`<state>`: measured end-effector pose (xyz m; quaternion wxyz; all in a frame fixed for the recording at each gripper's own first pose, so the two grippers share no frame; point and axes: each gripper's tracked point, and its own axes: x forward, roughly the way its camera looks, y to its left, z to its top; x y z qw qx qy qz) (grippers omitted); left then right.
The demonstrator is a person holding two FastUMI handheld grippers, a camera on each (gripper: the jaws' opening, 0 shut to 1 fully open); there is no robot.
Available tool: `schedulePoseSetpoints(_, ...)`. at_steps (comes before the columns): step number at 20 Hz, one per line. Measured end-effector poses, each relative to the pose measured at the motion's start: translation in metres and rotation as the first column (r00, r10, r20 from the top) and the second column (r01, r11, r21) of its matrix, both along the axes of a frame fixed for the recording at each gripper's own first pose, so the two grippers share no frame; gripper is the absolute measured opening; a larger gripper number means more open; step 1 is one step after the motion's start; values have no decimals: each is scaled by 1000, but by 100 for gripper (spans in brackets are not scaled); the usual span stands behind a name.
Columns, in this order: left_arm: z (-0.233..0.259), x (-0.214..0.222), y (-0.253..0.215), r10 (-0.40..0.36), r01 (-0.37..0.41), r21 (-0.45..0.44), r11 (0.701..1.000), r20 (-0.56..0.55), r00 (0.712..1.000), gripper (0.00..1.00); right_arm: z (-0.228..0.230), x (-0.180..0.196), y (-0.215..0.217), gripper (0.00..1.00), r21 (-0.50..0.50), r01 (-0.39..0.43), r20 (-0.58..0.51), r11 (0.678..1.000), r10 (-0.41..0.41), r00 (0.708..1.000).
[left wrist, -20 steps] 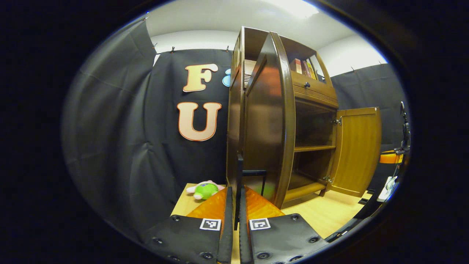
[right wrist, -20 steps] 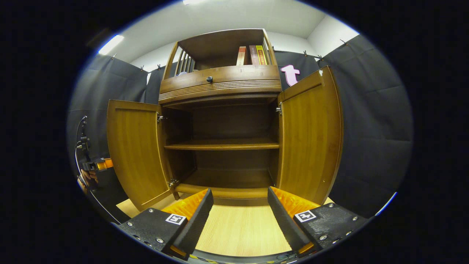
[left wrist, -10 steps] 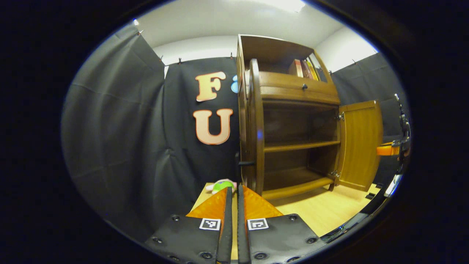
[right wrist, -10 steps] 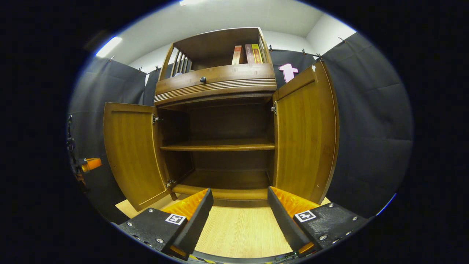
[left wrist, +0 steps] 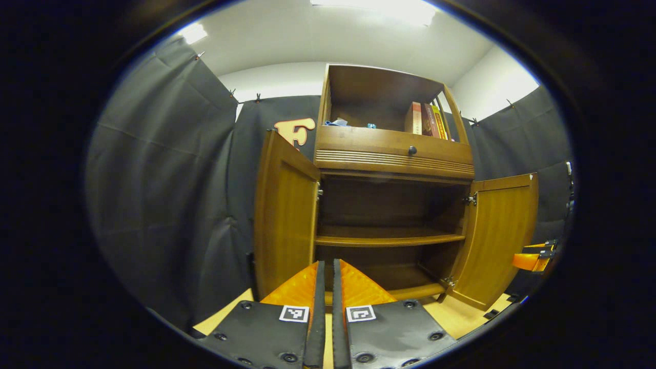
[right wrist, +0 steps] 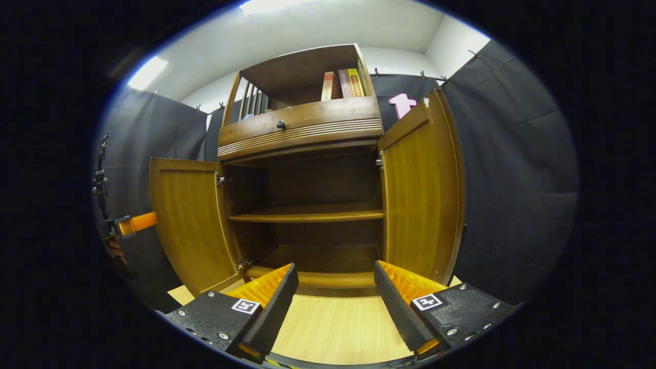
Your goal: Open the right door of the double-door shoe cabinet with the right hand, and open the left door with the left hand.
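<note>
Left gripper (left wrist: 326, 271) now off left door (left wrist: 284, 212); both doors wide.

You see a glossy brown wood cabinet (right wrist: 307, 128), doors (left wrist: 284, 205) with smooth varnished grain, small shiny metal hinges (left wrist: 470, 199), pale matt wood-grain floor (right wrist: 338, 328), matt black creased cloth wall (right wrist: 512, 169), your gripper's (right wrist: 335, 287) ridged orange plastic fingers (right wrist: 407, 282) with matt black pads.

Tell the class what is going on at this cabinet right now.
A person holds two grippers in front of a shoe cabinet. Both doors stand open: left door, right door. The left gripper is shut on nothing; the right gripper is open. The shelves look bare.
</note>
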<state>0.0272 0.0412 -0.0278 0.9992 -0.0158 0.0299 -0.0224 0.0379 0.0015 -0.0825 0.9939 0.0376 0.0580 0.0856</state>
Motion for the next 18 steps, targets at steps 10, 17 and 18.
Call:
schedulePoseSetpoints(10, -32, 12, -42, 6, -6, 0, 1000, -23, 1000, 18, -3, -15, -20, 85, -6, 30, -3, 1000, -30, 1000)
schedulePoseSetpoints(17, -33, 9, -47, -9, 9, 14, 1000, -22, 1000, 80, -5, -11, -9, 100, 2, 8, -10, 1000, -8, 1000)
schedulePoseSetpoints(18, -35, 10, -46, -13, 13, 7, 1000, -25, 1000, 85, -5, -11, -8, 100, 1, 6, -9, 1000, -6, 1000)
